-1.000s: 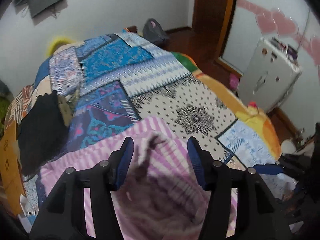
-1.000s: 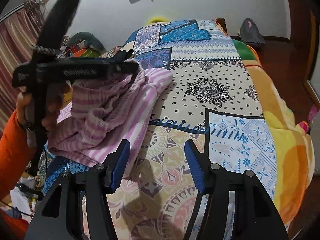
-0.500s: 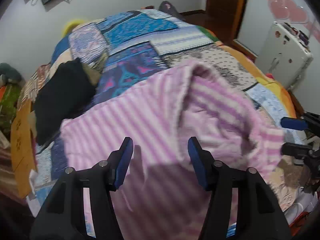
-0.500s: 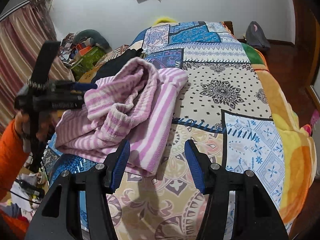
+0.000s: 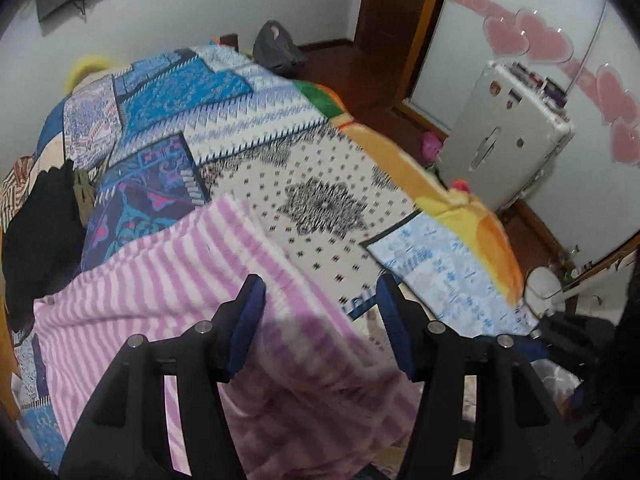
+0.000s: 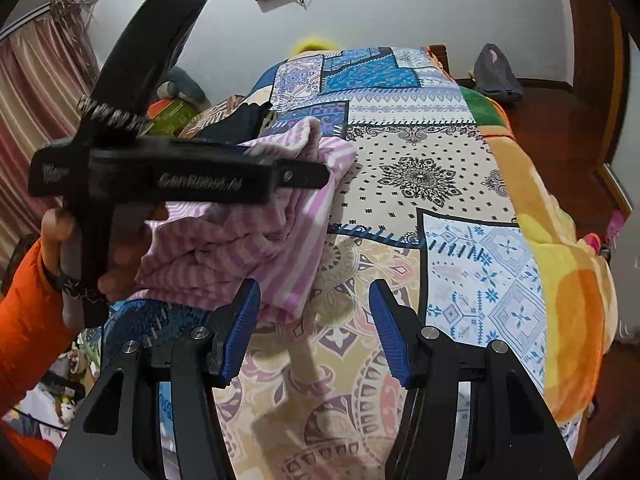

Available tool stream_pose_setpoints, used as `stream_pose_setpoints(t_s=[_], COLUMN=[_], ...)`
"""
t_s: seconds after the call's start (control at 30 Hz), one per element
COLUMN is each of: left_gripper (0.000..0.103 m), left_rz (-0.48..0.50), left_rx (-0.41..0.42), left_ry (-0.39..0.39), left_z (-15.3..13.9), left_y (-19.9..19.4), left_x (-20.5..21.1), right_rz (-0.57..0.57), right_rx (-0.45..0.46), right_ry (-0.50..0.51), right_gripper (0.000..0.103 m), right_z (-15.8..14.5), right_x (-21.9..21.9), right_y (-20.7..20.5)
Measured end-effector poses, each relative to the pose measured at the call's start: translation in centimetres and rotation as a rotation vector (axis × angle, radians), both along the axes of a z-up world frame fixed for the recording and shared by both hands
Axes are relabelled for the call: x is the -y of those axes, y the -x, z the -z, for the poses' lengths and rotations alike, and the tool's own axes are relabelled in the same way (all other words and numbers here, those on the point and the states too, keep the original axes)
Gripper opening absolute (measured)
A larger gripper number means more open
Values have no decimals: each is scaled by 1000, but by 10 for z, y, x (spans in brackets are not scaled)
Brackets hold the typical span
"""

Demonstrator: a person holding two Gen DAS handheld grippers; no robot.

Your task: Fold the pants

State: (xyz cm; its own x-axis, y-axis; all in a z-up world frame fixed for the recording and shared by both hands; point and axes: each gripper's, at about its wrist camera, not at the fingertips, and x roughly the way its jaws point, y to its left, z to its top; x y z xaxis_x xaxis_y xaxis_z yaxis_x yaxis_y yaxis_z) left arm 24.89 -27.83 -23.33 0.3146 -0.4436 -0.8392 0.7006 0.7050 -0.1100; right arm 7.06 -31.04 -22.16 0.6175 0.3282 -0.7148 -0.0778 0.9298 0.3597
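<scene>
The pink-and-white striped pants (image 5: 172, 292) lie bunched on the patchwork bedspread (image 5: 320, 184); they also show in the right wrist view (image 6: 248, 232), piled at the left. My left gripper (image 5: 320, 320) is open and hovers over the pants, with cloth between and below its blue pads. In the right wrist view the left gripper's black body (image 6: 180, 176) is held above the pile by a hand in an orange sleeve. My right gripper (image 6: 314, 328) is open and empty over the bedspread, its left pad (image 6: 240, 328) just beside the pants' near edge.
A dark garment (image 5: 36, 232) lies at the bed's left side. A white appliance (image 5: 504, 136) stands on the floor at the right, by a wooden door frame. A grey bag (image 6: 496, 76) sits on the floor beyond the bed. An orange blanket (image 6: 576, 280) covers the bed's right edge.
My left gripper has swung back over the pants pile, closer to my right gripper. The cloth sits in a lower, flatter heap than half a second ago. My right gripper has barely moved.
</scene>
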Motion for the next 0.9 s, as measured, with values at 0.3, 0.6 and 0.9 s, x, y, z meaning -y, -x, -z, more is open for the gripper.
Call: stream_pose_setpoints(t_s=[0.3, 0.6, 0.9], left_gripper=[69, 69, 70], left_rz=[-131, -354, -435], left_rx=[196, 115, 25], left_ry=[4, -193, -163], left_z=[-56, 11, 60], left_y=[4, -18, -5], left_x=[-91, -202, -219], right_rz=[-56, -120, -213], right_rx=[30, 11, 33], right_ry=[2, -29, 143], right_gripper=[53, 57, 59], right_z=[-9, 4, 14], right_x=[-23, -59, -82], right_y=[-1, -20, -43])
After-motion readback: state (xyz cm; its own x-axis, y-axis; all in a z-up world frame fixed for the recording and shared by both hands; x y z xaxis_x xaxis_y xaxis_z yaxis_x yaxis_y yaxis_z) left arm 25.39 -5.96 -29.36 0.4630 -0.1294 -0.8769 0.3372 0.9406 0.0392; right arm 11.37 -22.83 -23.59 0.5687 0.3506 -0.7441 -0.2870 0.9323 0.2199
